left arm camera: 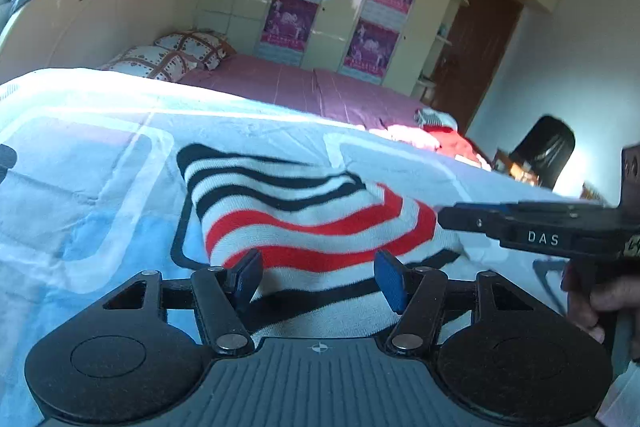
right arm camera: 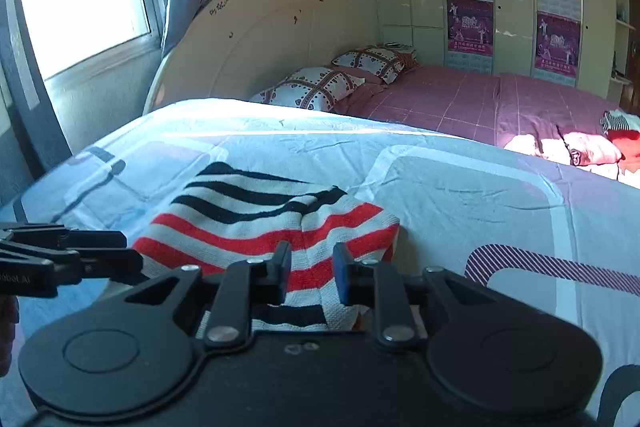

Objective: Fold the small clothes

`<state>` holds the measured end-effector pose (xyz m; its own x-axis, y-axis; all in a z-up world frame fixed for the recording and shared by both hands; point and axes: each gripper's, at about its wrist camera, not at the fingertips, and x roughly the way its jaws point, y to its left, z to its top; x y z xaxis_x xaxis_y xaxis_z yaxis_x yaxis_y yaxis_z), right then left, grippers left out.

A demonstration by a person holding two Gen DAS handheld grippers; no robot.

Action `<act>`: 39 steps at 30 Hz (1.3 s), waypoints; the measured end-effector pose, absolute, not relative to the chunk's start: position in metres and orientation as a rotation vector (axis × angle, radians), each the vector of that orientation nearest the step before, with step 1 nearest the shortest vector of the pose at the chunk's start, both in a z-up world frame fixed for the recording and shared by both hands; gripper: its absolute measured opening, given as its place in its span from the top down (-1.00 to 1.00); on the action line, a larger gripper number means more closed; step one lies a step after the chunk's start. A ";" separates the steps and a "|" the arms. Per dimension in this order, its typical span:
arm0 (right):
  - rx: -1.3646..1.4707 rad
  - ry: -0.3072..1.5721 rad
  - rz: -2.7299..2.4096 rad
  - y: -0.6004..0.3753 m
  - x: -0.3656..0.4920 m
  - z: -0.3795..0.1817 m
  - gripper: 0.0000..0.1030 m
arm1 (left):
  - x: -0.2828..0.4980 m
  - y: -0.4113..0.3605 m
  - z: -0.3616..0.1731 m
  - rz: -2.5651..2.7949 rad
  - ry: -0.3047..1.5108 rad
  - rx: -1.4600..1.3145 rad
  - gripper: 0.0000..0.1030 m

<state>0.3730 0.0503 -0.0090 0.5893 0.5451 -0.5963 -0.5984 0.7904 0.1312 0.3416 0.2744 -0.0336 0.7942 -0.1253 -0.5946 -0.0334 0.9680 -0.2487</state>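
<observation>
The folded garment point(right arm camera: 264, 227) lies on the quilt point(right arm camera: 440, 179) just ahead of both sets of jaws, pillows point(right arm camera: 316, 87) and a clothes pile point(right arm camera: 580, 151) well beyond it.

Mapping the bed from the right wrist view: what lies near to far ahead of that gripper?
right gripper → striped garment → pale blue quilt → heart-print pillows → headboard
</observation>
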 end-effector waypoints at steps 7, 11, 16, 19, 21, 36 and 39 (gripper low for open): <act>-0.173 0.700 0.655 0.047 0.358 -0.050 0.71 | 0.321 0.249 -0.037 -0.020 0.669 -0.072 -0.17; -0.180 0.706 0.633 0.046 0.355 -0.046 0.71 | 0.313 0.239 -0.036 0.003 0.642 -0.025 -0.18; -0.148 0.676 0.588 0.019 0.335 -0.022 0.35 | 0.277 0.240 -0.019 0.056 0.599 -0.091 -0.68; -0.089 0.735 0.586 0.001 0.317 -0.010 0.14 | 0.247 0.244 -0.011 0.098 0.606 -0.161 -0.71; -0.061 0.747 0.600 -0.002 0.299 -0.003 -0.41 | 0.229 0.242 -0.008 0.144 0.621 -0.182 -0.87; -0.036 0.696 0.573 -0.026 0.189 0.041 -0.86 | 0.138 0.183 0.042 0.238 0.584 -0.174 -1.00; -0.015 0.661 0.563 -0.042 0.170 0.052 -0.93 | 0.114 0.164 0.055 0.250 0.551 -0.181 -1.00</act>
